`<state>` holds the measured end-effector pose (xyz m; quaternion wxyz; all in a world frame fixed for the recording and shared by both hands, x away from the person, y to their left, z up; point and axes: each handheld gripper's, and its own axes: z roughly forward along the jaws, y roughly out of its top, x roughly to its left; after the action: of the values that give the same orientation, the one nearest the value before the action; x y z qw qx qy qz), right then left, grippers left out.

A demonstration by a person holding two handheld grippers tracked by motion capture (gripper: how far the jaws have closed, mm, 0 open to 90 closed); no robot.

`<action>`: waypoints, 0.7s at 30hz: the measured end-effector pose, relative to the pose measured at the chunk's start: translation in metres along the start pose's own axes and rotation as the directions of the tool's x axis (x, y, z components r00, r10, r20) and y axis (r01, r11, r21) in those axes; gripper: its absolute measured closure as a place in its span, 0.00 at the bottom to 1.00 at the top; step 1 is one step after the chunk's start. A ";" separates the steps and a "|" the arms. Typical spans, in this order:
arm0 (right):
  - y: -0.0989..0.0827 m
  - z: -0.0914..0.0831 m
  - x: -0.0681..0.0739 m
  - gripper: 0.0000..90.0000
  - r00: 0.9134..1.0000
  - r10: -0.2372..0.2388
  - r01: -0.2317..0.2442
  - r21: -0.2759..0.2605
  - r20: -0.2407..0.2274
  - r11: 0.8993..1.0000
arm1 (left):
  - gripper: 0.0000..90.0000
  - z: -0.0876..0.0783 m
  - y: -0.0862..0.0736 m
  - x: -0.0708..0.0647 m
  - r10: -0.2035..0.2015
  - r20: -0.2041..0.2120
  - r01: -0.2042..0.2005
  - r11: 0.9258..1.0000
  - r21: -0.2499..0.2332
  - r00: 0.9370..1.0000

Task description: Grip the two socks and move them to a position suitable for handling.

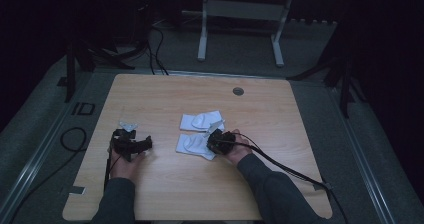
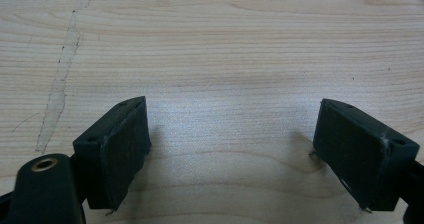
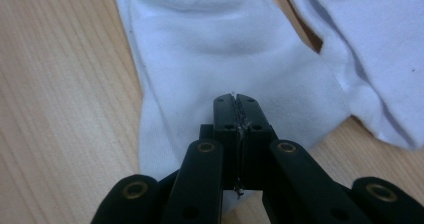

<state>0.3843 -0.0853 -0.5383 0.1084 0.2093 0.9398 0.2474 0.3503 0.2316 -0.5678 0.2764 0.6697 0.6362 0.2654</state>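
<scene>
Two white socks lie side by side near the middle of the wooden bench [image 1: 150,194], and the right gripper [image 1: 216,140] is down at the nearer sock [image 1: 192,144]. From above, its black body and the hand behind it cover that sock's right-hand end, so the contact itself is hidden there. The right gripper view settles it: the jaws are pressed together, with white fabric caught in the seam between them and a scrap of it poking out at the tip. How much cloth is taken up is hard to say, since the jaws hide the spot. The sock [image 3: 225,59] spreads flat beyond the tips, its upper end cut off by the top edge of that view.

The farther sock [image 1: 202,120] lies just behind the first, the two nearly touching. In the right gripper view it runs off the right and top edges, a thin wedge of bench showing between the pair.

Over on the left, the left gripper [image 1: 131,143] rests low on the bench, well apart from both socks. In the high view it is a dark lump and its jaws are hard to read. The left gripper view shows them wide apart, nothing but bare wood grain between them, with a pale scuff running down the bench at the left.

The room beyond the bench is dark; a white frame [image 1: 240,14] stands on the floor behind it.
</scene>
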 end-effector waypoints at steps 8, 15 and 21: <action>-0.003 -0.005 0.013 0.97 0.997 -0.071 0.072 0.022 -0.029 0.997 | 0.17 0.000 0.000 0.000 0.000 0.000 0.000 1.000 0.001 1.000; -0.014 -0.012 0.011 0.96 0.995 -0.080 0.082 0.022 -0.066 0.996 | 0.17 0.000 0.000 0.000 -0.001 0.000 0.001 1.000 0.000 1.000; -0.019 -0.019 0.005 0.91 0.995 -0.089 0.092 0.068 -0.052 0.993 | 0.17 0.000 0.000 0.000 0.000 0.000 0.000 1.000 0.000 1.000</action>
<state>0.3677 -0.1062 -0.5327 0.0890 0.1642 0.9588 0.2139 0.3503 0.2316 -0.5677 0.2763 0.6697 0.6363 0.2653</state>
